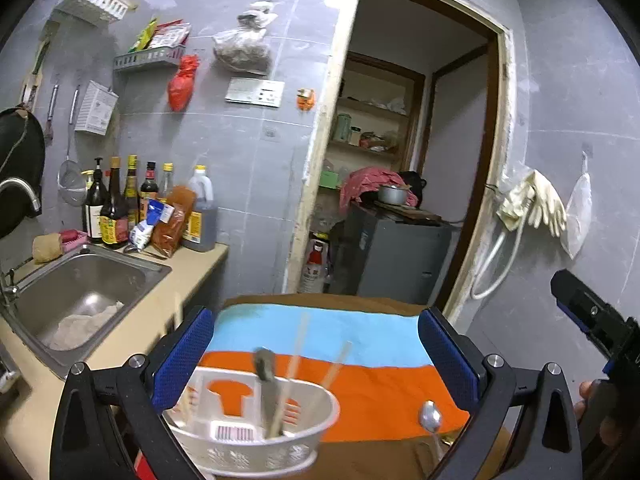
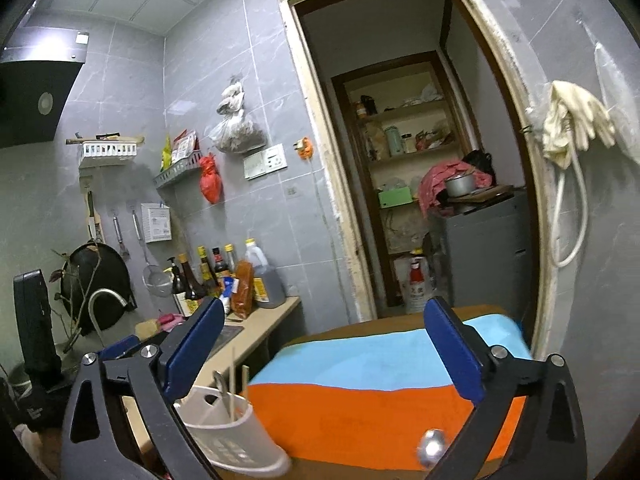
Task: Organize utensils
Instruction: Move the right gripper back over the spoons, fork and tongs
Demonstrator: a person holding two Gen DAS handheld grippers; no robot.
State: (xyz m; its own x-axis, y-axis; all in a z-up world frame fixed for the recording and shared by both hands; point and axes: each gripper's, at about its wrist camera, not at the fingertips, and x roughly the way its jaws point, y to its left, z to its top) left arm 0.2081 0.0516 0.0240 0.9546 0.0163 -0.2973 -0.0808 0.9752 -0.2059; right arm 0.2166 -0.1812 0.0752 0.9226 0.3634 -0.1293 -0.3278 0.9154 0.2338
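Low in the left wrist view, a white basket sits on the worktop, on a cloth with a blue stripe and an orange stripe. The basket already holds chopsticks and a dark-handled tool, all standing up and leaning on its wall, so I think it is the home for the utensils.

One shiny spoon is outside it, at the lower right of that view, with its bowl at the near edge of the orange stripe. It looks like the next thing to go in.

The left hand-held gripper has its blue pads spread wide with nothing between them. It hangs over the basket, maybe to steady it.

The right hand-held gripper is spread wide too, and holds nothing. In its view the spoon lies low and to the right, nearer its right finger (blurry, so I cannot see the handle). I guess this one will reach down for it.
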